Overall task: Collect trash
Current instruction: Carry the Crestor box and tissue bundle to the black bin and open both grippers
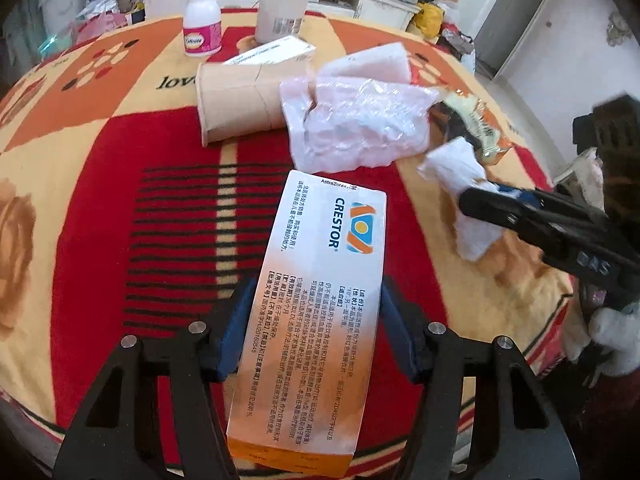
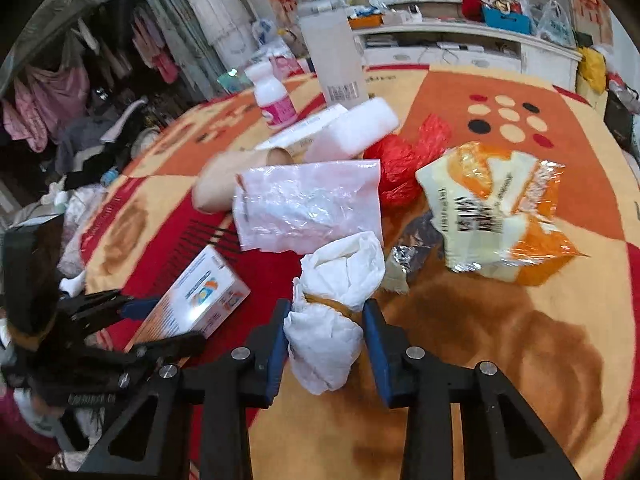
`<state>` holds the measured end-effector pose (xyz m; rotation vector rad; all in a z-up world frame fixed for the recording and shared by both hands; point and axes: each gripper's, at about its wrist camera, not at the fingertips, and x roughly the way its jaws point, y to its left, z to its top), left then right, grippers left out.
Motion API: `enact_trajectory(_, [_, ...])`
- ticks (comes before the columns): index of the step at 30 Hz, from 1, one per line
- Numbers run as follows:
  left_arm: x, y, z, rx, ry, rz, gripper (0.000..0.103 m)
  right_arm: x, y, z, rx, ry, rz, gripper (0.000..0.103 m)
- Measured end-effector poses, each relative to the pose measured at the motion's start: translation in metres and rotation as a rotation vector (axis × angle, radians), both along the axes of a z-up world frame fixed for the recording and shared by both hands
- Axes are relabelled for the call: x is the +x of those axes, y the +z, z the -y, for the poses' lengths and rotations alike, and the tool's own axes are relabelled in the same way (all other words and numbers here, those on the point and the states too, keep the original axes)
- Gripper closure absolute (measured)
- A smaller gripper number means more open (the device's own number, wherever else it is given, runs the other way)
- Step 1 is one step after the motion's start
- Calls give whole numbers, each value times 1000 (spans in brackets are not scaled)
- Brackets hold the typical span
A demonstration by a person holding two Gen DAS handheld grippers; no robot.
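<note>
My left gripper [image 1: 316, 308] is shut on an orange-and-white Crestor medicine box [image 1: 316, 300], gripped by its sides; the box also shows in the right wrist view [image 2: 196, 300]. My right gripper [image 2: 326, 324] is shut on a crumpled white tissue wad [image 2: 332, 316], also seen in the left wrist view [image 1: 460, 192]. On the red and orange blanket [image 1: 120, 220] lie a clear pinkish plastic bag [image 1: 352, 124], a cardboard tube [image 1: 236, 100], a yellow-orange snack wrapper [image 2: 500, 208] and a red plastic bag [image 2: 404, 160].
At the far side stand a white pill bottle with a pink label [image 1: 202, 26], a tall white bottle [image 1: 282, 0], a second white box [image 1: 276, 54] and a white foam block [image 2: 356, 128]. A white cabinet [image 1: 360, 4] stands behind. Clothes hang at the left [image 2: 60, 96].
</note>
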<state>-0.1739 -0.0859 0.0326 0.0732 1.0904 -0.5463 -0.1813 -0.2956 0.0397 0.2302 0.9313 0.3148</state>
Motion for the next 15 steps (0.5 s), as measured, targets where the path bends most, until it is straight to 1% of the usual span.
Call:
enact_trajectory(4, [-6,14,12,-41,-15,11,44,-25,13,16,6,7,25,68])
enact_trajectory(7, [-14,24,31,-64,-41,16,44,-41,20,33,17,-17,36,68])
enact_trajectory(15, [-25,35,98,-84,-109,25,44,-76,24,91,15,-147,50,68])
